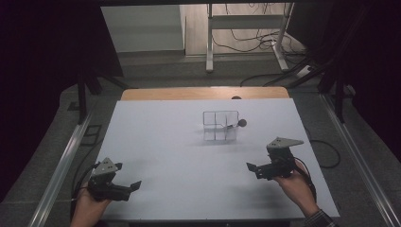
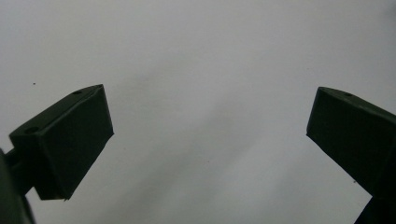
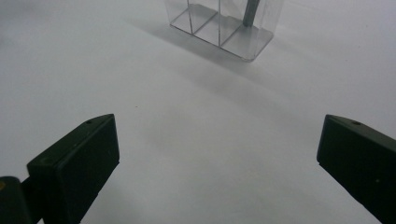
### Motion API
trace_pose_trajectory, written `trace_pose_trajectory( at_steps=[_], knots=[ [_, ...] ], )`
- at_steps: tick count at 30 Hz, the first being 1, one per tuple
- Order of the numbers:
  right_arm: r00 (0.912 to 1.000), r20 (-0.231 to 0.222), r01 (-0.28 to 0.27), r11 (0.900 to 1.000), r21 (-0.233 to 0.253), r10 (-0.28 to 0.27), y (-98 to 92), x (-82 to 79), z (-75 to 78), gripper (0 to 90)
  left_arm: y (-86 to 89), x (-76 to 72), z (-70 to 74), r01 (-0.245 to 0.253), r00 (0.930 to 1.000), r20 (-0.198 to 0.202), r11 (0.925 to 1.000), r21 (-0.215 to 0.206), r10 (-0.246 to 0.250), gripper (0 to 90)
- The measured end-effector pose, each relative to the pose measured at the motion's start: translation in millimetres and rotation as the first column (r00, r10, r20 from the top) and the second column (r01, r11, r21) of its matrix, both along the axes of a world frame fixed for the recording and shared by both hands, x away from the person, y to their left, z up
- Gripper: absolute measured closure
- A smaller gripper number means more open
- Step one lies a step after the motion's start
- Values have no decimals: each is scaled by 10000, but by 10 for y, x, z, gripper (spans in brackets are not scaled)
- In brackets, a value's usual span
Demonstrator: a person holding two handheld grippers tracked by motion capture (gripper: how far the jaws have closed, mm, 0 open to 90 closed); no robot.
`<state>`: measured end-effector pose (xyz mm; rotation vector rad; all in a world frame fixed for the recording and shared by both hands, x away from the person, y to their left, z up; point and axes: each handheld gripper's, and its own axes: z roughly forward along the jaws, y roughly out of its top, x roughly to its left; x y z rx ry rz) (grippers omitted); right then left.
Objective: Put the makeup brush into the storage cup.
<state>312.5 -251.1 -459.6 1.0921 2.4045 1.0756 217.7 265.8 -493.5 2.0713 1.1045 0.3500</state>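
A clear plastic organizer (image 1: 215, 118) with several compartments stands upright on the white table (image 1: 179, 156), past the middle. A dark utensil with a round head (image 1: 242, 123) leans out of its right side; what it is I cannot tell. In the right gripper view the organizer's base (image 3: 243, 44) is at the top, with the grey stem (image 3: 250, 14) standing in one compartment. My right gripper (image 1: 253, 170) (image 3: 217, 140) rests open at the near right, pointing left toward the organizer. My left gripper (image 1: 133, 187) (image 2: 210, 126) is open over bare table at the near left corner.
The white sheet covers a wooden tabletop whose far edge (image 1: 203, 92) shows. Metal rails (image 1: 61, 165) run along both sides. A desk frame (image 1: 246, 28) with cables stands on the floor beyond. A cable (image 1: 326, 151) trails off the right side.
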Motion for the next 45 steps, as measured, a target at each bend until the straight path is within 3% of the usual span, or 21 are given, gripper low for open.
trace_pose_trajectory(
  at_steps=[45],
  knots=[
    [9990, -177, 405, 9989, -221, -409, -298, -296, -50, 0, -16, 8, 6, 65, 9999, 103, 10000, -13, -65, 7]
  ],
)
